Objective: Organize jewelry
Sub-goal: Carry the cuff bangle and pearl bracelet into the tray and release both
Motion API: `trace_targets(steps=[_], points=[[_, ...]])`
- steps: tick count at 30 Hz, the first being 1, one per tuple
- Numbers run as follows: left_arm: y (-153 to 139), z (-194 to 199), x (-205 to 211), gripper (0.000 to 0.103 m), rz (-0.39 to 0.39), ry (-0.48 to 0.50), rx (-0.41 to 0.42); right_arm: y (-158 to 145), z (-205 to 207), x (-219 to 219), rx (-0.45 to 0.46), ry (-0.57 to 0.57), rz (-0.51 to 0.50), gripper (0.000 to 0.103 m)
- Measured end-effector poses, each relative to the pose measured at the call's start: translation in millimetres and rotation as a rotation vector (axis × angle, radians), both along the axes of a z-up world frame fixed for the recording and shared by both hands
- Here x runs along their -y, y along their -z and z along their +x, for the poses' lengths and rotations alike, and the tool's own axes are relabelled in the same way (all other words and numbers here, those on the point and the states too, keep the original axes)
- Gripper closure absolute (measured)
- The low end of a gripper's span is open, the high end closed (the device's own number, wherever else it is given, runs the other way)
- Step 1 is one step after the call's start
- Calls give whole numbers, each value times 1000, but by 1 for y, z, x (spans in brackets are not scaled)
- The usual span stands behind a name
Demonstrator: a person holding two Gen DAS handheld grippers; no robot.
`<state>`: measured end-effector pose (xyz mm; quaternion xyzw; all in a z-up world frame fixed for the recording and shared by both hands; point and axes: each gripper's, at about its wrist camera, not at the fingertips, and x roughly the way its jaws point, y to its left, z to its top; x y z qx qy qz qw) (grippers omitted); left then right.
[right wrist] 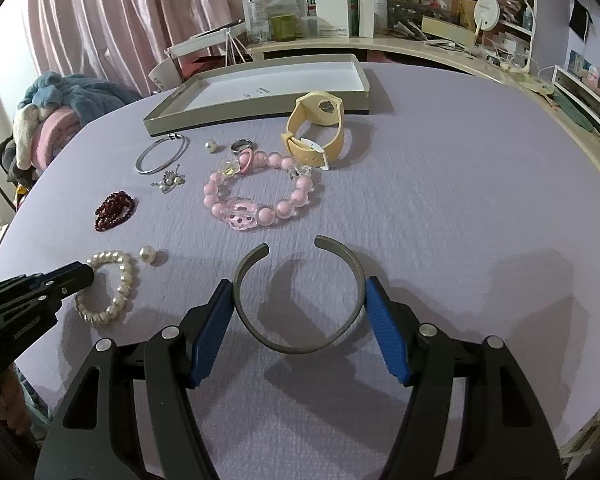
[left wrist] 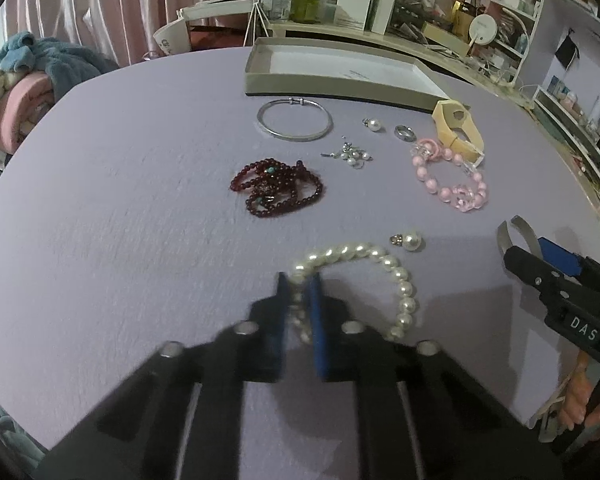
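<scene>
Two tools loaded | left tool (left wrist: 298,304) pinches your limp pearl strand (left wrist: 384,268) | right tool (right wrist: 300,312) clamps your springy cuff's (right wrist: 296,344) sides; squeeze gently

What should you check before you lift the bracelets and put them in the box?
1. Left hand-held gripper shut on the pearl bracelet: ok.
2. Right hand-held gripper pressing both sides of the grey cuff bracelet: ok.
3. Box open, with room inside: ok.
4. Loose pearl earring apart from the pearl bracelet: ok.
5. Cuff off the table: cannot tell.
</scene>
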<state>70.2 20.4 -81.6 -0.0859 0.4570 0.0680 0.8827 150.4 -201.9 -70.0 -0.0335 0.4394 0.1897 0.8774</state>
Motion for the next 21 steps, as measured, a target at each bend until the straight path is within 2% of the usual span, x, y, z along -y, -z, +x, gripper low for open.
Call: trace_targets(steps=[6, 15, 21], points=[[-6, -5, -1, 94, -56, 21, 22, -7, 0, 0, 10, -5, 19, 35], [-62, -9, 10, 94, -136, 164, 149, -39, 7, -8, 57, -38, 61, 35], [-101, -4, 18, 94, -135, 209, 216, -59, 17, -14, 92, -59, 79, 35]])
